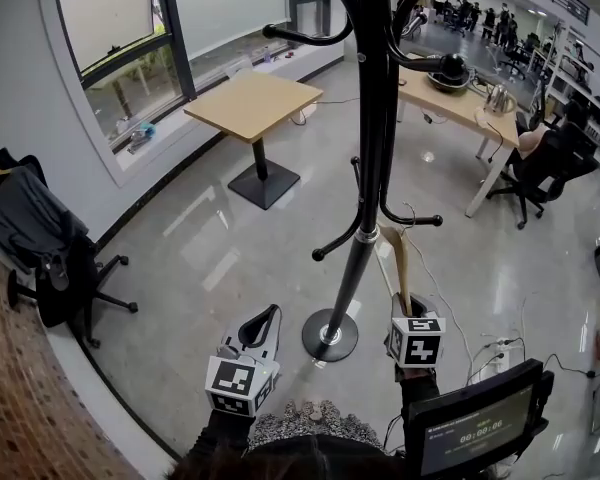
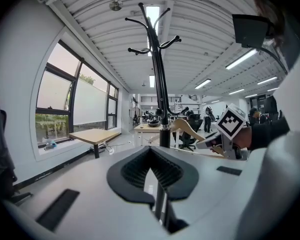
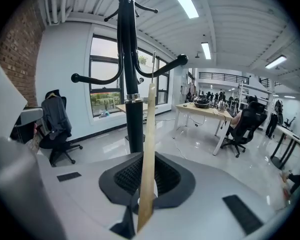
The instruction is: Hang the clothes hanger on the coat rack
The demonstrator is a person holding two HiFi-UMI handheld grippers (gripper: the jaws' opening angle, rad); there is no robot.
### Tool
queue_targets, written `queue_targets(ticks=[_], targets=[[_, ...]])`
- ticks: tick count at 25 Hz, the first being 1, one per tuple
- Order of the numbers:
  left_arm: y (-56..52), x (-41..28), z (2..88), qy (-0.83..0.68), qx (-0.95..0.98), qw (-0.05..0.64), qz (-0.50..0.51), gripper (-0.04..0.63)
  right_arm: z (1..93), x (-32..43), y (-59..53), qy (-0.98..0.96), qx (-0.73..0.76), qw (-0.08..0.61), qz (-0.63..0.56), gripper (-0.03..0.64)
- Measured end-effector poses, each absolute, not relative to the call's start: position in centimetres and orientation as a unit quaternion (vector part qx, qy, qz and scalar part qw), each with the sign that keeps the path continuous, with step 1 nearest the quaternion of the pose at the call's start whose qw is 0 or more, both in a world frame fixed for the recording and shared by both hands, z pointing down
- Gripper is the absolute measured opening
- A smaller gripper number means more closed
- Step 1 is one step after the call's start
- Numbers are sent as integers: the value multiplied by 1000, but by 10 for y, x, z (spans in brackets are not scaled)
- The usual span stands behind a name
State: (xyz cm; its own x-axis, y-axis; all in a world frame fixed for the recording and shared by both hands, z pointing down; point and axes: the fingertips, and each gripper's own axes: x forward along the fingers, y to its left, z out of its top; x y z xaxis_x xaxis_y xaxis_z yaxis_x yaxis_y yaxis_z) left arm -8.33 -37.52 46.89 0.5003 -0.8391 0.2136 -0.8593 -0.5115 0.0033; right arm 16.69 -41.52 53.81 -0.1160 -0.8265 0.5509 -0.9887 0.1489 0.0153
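Clamping the wooden clothes hanger [image 3: 150, 134] edge-on, your right gripper [image 3: 147, 176] holds it upright just beside the coat rack [image 1: 370, 168] pole; its hook is hard to make out. Your left gripper [image 2: 151, 159] jaws meet, empty.

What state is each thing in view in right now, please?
Right gripper: shut on the wooden clothes hanger.
Left gripper: shut, empty.
Wooden clothes hanger: held upright beside the rack's pole.
Coat rack: standing upright, visible pegs bare.
Office chair: dark jacket draped over it.
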Motion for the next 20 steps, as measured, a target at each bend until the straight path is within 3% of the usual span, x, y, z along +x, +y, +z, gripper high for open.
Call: queue_targets(ticks=[20], targets=[[-360, -95, 469, -498, 859, 53, 101, 6, 567, 151, -411, -734, 603, 242, 197, 41]])
